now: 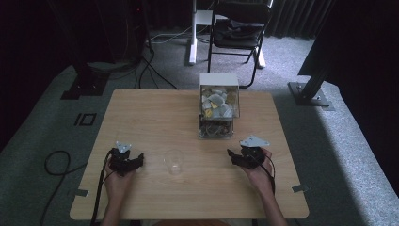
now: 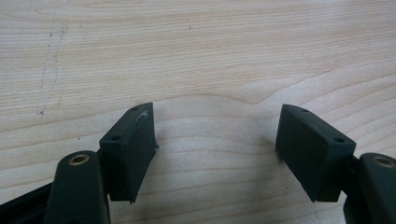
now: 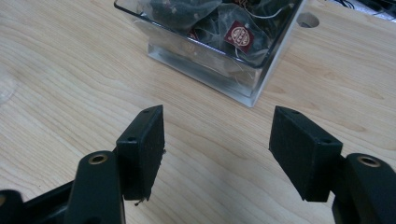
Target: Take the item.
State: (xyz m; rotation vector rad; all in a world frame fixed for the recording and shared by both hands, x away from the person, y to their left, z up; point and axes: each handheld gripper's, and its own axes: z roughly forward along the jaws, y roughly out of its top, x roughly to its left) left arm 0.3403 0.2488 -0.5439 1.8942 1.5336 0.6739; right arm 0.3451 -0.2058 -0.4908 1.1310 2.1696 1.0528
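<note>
A clear plastic cup (image 1: 173,161) stands on the wooden table (image 1: 155,117) between my two grippers. Behind it stands a clear two-tier box (image 1: 218,104) full of tea bags; its lower tray (image 3: 219,42) holds dark bags with red tags. My left gripper (image 1: 139,160) rests on the table to the left of the cup, and its jaws (image 2: 215,140) stand wide apart over bare wood. My right gripper (image 1: 230,154) lies to the right of the cup and points toward the box, open (image 3: 217,140) with nothing between its pads.
A black folding chair (image 1: 237,33) and a white table leg (image 1: 192,33) stand on the grey carpet beyond the table. Black stand feet (image 1: 310,92) sit at both far sides. A cable (image 1: 54,162) loops on the floor at the left.
</note>
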